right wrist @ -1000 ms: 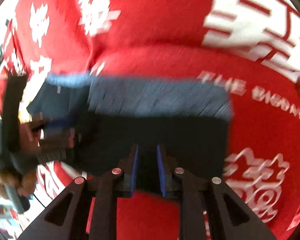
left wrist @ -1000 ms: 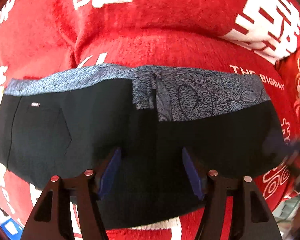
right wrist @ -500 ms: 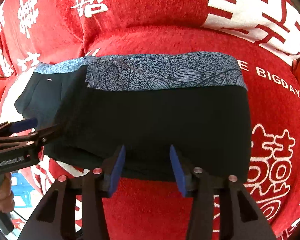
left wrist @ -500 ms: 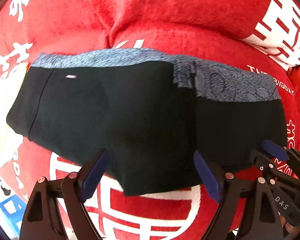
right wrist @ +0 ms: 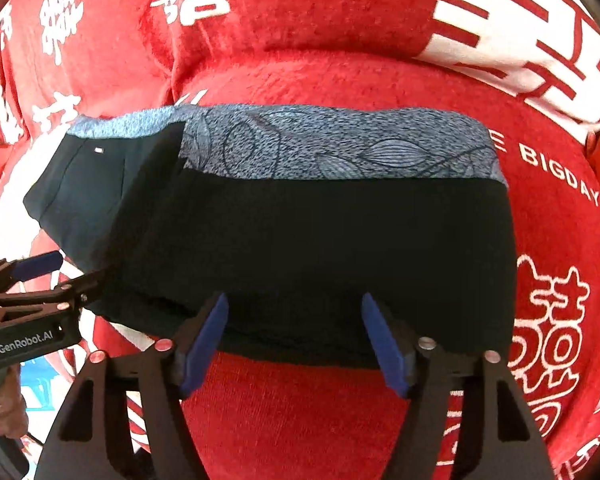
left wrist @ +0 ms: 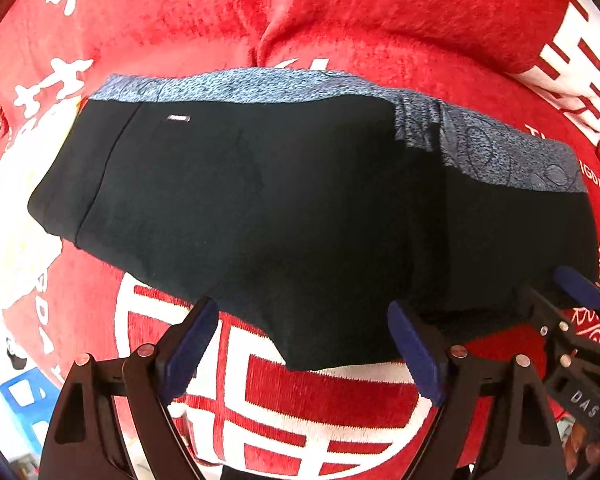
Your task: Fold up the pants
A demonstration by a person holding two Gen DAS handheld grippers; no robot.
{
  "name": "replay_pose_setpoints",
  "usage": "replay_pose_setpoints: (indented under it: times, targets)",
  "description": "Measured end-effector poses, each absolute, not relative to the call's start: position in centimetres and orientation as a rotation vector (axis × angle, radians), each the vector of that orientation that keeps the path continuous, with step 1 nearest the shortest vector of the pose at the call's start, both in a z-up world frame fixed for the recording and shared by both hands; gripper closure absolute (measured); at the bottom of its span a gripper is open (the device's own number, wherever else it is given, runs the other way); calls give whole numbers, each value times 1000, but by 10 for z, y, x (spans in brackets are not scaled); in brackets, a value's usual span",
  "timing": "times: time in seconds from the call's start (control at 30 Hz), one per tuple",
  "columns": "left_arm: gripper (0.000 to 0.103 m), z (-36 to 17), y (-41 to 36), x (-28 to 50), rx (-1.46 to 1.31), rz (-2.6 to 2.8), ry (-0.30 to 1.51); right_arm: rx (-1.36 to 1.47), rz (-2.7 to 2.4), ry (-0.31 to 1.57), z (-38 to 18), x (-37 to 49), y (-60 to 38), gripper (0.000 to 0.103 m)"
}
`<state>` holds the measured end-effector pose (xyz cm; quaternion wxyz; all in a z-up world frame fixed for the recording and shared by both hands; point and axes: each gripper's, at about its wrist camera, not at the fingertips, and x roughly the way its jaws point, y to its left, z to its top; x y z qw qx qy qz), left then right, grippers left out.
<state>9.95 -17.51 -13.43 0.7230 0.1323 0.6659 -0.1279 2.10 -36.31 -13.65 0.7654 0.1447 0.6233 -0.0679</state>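
Observation:
The black pants (left wrist: pixel 284 208) with a grey-blue patterned waistband lie folded on a red plush cover; they also show in the right wrist view (right wrist: pixel 312 248). My left gripper (left wrist: pixel 304 344) is open and empty, just off the near edge of the pants. My right gripper (right wrist: pixel 296 332) is open and empty, its fingers at the near edge of the folded right part. The right gripper also shows at the right edge of the left wrist view (left wrist: pixel 572 304), and the left gripper at the left edge of the right wrist view (right wrist: pixel 40 276).
The red plush cover (right wrist: pixel 340 32) with white characters bulges up behind the pants like cushions. A blue and white object (left wrist: pixel 24 396) lies at the lower left, beyond the cover's edge.
My right gripper has opened and let go of the pants' edge, then widened further. Both grippers have drawn back from the pants, which lie still and folded.

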Motion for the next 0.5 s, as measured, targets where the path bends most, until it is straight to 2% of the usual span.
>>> replay_pose_setpoints:
  times: [0.5]
  targets:
    - [16,-136,-177,113,266,-162,1513,262,-18,1465,-142,31,-362,17]
